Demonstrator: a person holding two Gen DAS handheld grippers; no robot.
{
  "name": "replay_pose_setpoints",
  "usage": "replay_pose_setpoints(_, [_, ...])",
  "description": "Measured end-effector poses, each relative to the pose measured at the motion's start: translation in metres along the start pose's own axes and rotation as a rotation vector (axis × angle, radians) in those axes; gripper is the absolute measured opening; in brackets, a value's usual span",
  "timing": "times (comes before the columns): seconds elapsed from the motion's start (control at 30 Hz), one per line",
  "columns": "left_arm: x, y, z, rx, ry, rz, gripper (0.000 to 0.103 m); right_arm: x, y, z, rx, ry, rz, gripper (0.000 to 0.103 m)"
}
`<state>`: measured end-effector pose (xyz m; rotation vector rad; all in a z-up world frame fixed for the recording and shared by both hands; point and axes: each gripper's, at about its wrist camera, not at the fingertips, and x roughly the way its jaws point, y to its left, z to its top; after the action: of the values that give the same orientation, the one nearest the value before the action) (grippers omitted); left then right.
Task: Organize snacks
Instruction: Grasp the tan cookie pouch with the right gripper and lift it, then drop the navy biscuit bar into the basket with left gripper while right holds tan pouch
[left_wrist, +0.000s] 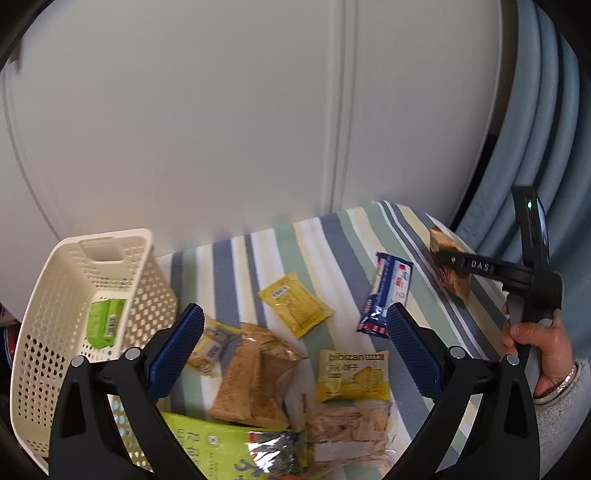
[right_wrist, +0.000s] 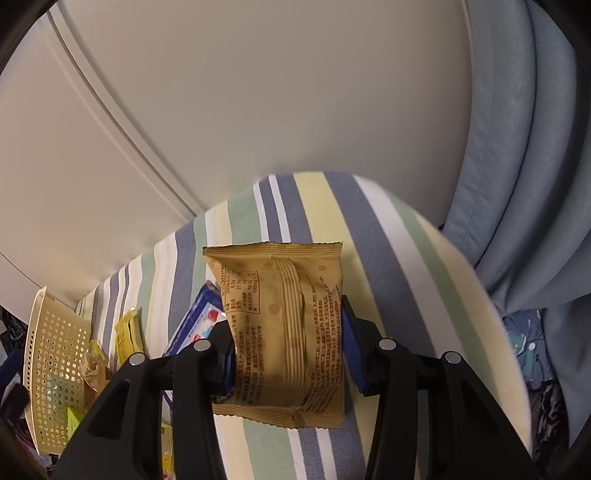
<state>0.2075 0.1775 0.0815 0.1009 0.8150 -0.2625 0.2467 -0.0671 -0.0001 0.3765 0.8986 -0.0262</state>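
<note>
While the right gripper squeezes a tan, crinkly snack packet with brown printing, the left gripper hangs over the pile with its blue fingers spread wide and nothing between them. The tan packet is pinched around its middle by both blue pads. It sits at the far right of the striped cloth, and I cannot tell if it is lifted off the cloth or just touching it.

A cream plastic basket with small holes stands at the left side. One green packet lies inside it. Most snacks are not in the basket yet. Near the middle lie a small yellow packet, a blue and white wrapper, a yellow packet with white letters, a see-through bag of brown crackers, a pale see-through pack and a big green bag at the near edge. A person's hand holds the right gripper's handle at the right.

So the job looks like it has only just begun. The step now seems to be picking up the tan packet. Next, the packet would need to go up and travel all the way left, over the other snacks, to the basket. It should stay high enough not to bump them. Then the fingers must open above the basket so it drops in. The packet is soft and puffy, so a gentle squeeze is best.
</note>
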Motion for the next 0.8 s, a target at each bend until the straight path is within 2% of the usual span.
replay_pose_setpoints(0.1, [0.026, -0.034, 0.006, 0.074, 0.062, -0.042, 0.100, -0.006, -0.003, 0.000, 0.003, -0.030, -0.004, 0.045])
replay_pose_setpoints(0.27, [0.072, -0.070, 0.014, 0.126, 0.165, -0.086, 0.100, -0.014, -0.005, 0.001, 0.010, -0.066, -0.010, 0.045])
replay_pose_setpoints(0.33, [0.087, -0.079, 0.015, 0.138, 0.199, -0.085, 0.098, -0.012, -0.011, 0.006, 0.019, -0.070, 0.000, 0.045])
replay_pose_setpoints(0.37, [0.094, -0.082, 0.014, 0.142, 0.212, -0.086, 0.095, -0.015, -0.013, 0.017, 0.027, -0.068, 0.008, 0.045])
replay_pose_setpoints(0.4, [0.102, -0.085, 0.014, 0.145, 0.230, -0.092, 0.087, -0.017, -0.015, 0.020, 0.035, -0.066, 0.019, 0.045])
replay_pose_setpoints(0.63, [0.140, -0.101, 0.010, 0.159, 0.304, -0.099, 0.085, -0.018, -0.019, 0.023, 0.051, -0.068, 0.049, 0.045])
replay_pose_setpoints(0.8, [0.157, -0.109, 0.009, 0.156, 0.329, -0.105, 0.062, -0.019, -0.022, 0.025, 0.066, -0.074, 0.056, 0.045])
